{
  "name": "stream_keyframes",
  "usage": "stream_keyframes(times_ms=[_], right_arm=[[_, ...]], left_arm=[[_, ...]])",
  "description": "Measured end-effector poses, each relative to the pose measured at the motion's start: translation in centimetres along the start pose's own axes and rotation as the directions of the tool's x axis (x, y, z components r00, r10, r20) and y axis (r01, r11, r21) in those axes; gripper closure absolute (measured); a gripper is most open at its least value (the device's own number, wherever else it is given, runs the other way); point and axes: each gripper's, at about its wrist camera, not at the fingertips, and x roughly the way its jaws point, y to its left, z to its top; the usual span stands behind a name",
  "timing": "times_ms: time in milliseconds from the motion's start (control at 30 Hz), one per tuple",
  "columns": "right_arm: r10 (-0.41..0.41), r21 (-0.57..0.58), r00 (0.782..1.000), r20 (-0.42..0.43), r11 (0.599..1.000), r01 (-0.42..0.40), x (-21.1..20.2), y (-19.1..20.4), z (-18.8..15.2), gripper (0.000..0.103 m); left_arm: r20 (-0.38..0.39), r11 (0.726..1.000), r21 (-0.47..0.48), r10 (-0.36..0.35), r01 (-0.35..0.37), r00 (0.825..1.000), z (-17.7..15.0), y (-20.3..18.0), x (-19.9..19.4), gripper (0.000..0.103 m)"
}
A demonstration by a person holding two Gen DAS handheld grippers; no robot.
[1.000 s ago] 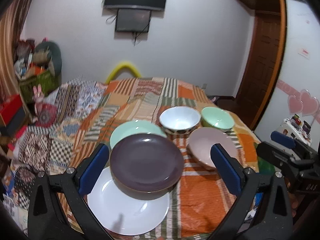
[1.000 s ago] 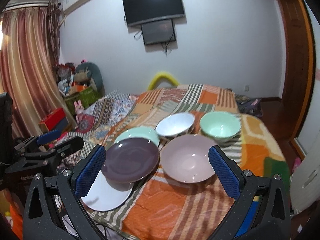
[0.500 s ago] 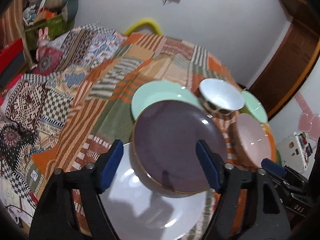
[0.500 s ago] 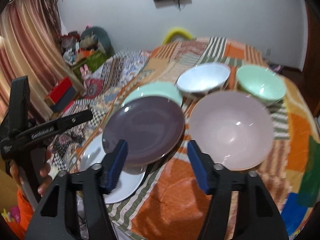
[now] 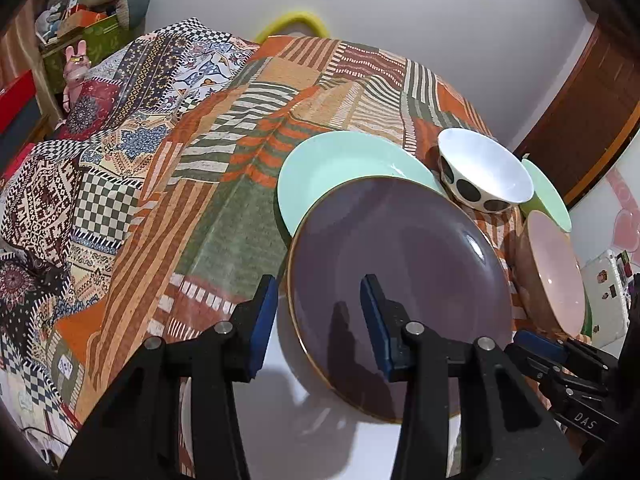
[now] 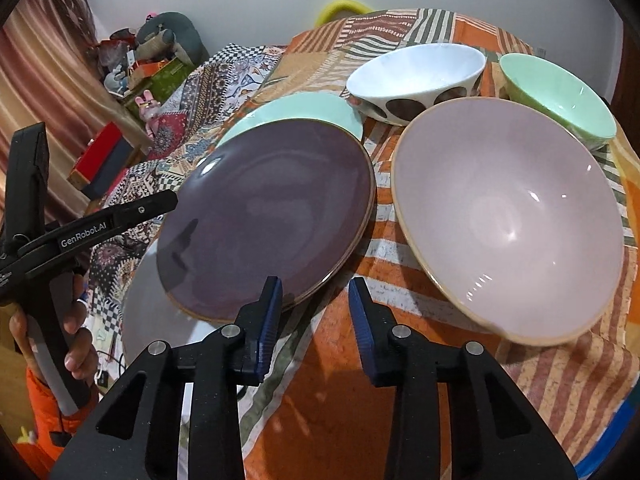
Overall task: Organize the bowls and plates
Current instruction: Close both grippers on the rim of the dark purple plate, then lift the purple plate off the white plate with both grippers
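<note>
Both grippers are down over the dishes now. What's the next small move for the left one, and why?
Probably ease the left hand-held gripper a little further down so its closing jaws straddle the near rim of the purple plate. That rim already sits between the pads, untouched. The purple plate lies on top, overlapping the white plate and green plate, so it comes off first.

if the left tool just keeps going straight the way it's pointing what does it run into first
Most likely the near rim of the purple plate: the left tool straddles that edge, its jaws closing, pads not visibly touching. The white plate lies underneath, though depth is hard to judge.
</note>
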Motion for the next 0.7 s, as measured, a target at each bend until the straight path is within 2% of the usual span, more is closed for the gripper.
stream_keyframes(times_ms=[67, 167, 267, 400, 700], right_arm=[[-0.005, 0.007, 1.000, 0.003, 1.000, 0.005, 0.0, -0.2, 0.2, 0.072], [-0.018, -0.001, 1.000, 0.007, 1.000, 0.018, 0.2, 0.1, 0.5, 0.079], [-0.044, -0.030, 0.999, 0.021, 0.999, 0.045, 0.5, 0.7, 0.6, 0.079], [-0.037, -0.030, 0.999, 0.028, 0.999, 0.037, 0.8, 0.9, 1.1, 0.079], [-0.038, -0.039, 0.999, 0.034, 0.998, 0.039, 2.0, 1.9, 2.0, 0.079]], left_arm=[[-0.008, 1.000, -0.002, -0.004, 0.004, 1.000, 0.3, 0.2, 0.6, 0.060], [-0.017, 1.000, -0.004, -0.003, 0.003, 1.000, 0.7, 0.5, 1.3, 0.060], [-0.027, 1.000, -0.008, -0.005, 0.005, 1.000, 1.1, 0.8, 2.0, 0.060], [-0.022, 1.000, -0.003, 0.023, -0.023, 0.999, 1.4, 1.1, 2.6, 0.060], [-0.020, 0.999, 0.007, 0.034, -0.033, 0.999, 1.6, 2.0, 3.0, 0.063]])
